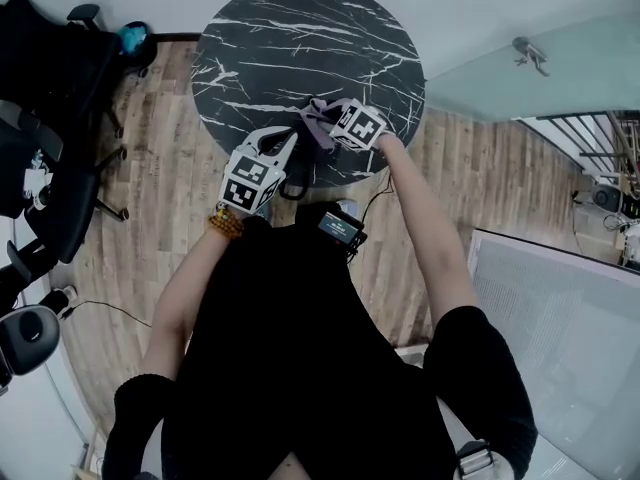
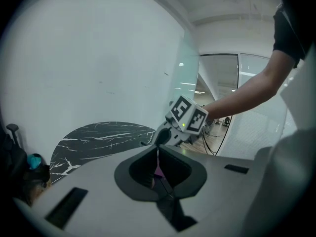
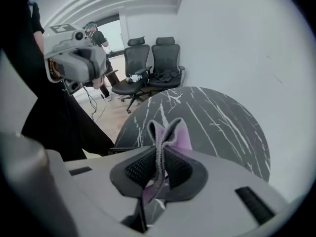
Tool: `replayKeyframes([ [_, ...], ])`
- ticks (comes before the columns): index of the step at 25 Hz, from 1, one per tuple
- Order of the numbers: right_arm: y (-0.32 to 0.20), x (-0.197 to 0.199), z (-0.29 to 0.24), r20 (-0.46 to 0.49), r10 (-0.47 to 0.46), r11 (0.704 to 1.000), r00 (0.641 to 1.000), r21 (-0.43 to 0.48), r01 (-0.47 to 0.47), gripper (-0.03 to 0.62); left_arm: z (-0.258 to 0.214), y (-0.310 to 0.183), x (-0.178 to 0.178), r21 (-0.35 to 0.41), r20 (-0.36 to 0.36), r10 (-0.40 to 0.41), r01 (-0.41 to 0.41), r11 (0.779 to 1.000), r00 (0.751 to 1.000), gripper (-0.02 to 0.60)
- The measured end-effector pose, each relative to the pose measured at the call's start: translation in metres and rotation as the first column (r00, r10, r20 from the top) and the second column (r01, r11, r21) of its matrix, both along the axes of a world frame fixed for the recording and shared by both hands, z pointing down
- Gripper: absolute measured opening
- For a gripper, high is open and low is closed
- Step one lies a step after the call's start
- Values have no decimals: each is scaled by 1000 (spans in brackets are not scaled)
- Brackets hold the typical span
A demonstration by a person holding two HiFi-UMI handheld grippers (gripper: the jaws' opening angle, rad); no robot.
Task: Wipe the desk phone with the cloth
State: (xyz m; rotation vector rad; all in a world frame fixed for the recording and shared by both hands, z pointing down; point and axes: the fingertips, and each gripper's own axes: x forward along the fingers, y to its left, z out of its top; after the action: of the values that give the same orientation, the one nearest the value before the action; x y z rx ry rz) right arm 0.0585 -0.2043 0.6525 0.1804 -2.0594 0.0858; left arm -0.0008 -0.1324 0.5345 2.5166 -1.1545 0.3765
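Observation:
A grey and purple cloth (image 1: 318,123) hangs over the near edge of the round black marble table (image 1: 300,38). My right gripper (image 1: 332,128) is shut on it; in the right gripper view a fold of cloth (image 3: 165,132) stands up from between the jaws (image 3: 159,167). My left gripper (image 1: 290,144) is close beside it on the left. Its jaws (image 2: 158,162) are shut, with a thin purple sliver of cloth (image 2: 159,172) between them. No desk phone shows in any view.
Black office chairs (image 1: 40,168) stand left of the table on the wood floor, also seen in the right gripper view (image 3: 153,63). A person (image 3: 94,36) stands far behind them. A glass wall (image 2: 217,93) lies to the right. The marble top (image 3: 212,117) is bare.

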Motion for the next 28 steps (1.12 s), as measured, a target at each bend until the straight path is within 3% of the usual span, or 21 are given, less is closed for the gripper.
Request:
replayKeyframes([
  [7, -82, 21, -42, -111, 46, 974, 993, 224, -20, 58, 2, -4, 0, -16, -3, -9, 9, 1000, 1000, 23],
  [9, -102, 21, -56, -92, 87, 945, 992, 323, -53, 58, 3, -7, -1, -21, -2, -18, 18, 1000, 1000, 23],
  [13, -129, 26, -72, -69, 162, 845, 984, 524, -102, 58, 4, -9, 2, -26, -1, -19, 19, 999, 1000, 22],
  [15, -123, 29, -60, -102, 150, 828, 983, 557, -69, 57, 6, -10, 4, -29, 1, -15, 15, 999, 1000, 23],
  [21, -59, 33, 18, -236, 30, 907, 971, 414, 73, 57, 9, -11, 7, -40, 5, -19, 19, 999, 1000, 23],
  [28, -45, 37, 43, -206, 111, 919, 972, 393, -21, 58, 13, -8, 10, -48, 8, -4, 5, 999, 1000, 23],
])
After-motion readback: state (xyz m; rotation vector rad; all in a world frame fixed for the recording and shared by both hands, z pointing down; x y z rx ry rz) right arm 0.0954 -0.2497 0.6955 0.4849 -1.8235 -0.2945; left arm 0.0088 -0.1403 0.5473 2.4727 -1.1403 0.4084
